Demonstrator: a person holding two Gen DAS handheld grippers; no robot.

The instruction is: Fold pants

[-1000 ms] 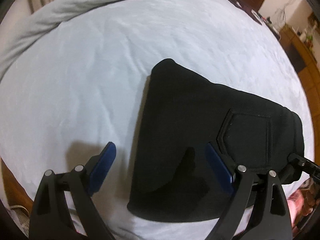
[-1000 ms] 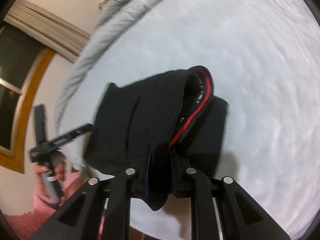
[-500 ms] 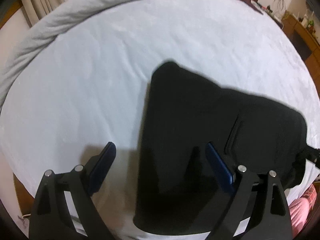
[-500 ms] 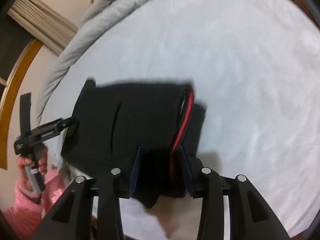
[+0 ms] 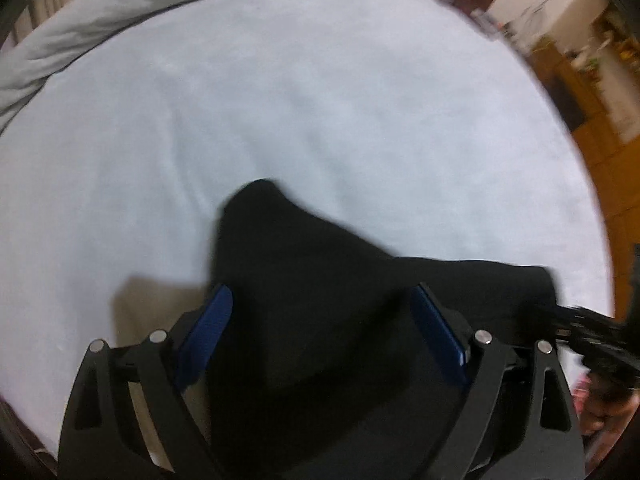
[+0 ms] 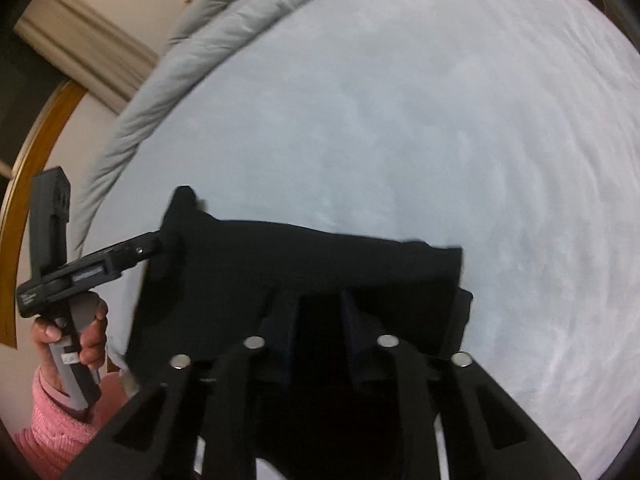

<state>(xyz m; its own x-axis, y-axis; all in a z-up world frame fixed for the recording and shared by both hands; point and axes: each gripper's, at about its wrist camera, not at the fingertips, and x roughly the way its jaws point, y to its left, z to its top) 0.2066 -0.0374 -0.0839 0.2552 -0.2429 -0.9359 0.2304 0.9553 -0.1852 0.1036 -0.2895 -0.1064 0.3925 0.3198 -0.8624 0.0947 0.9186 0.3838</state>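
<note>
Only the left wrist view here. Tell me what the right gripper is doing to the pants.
Observer: The right gripper is closing its jaws, with a fold of the pants between them.
Operator: Now say what holds the left gripper.
Observer: A hand in a pink sleeve grips its handle.
</note>
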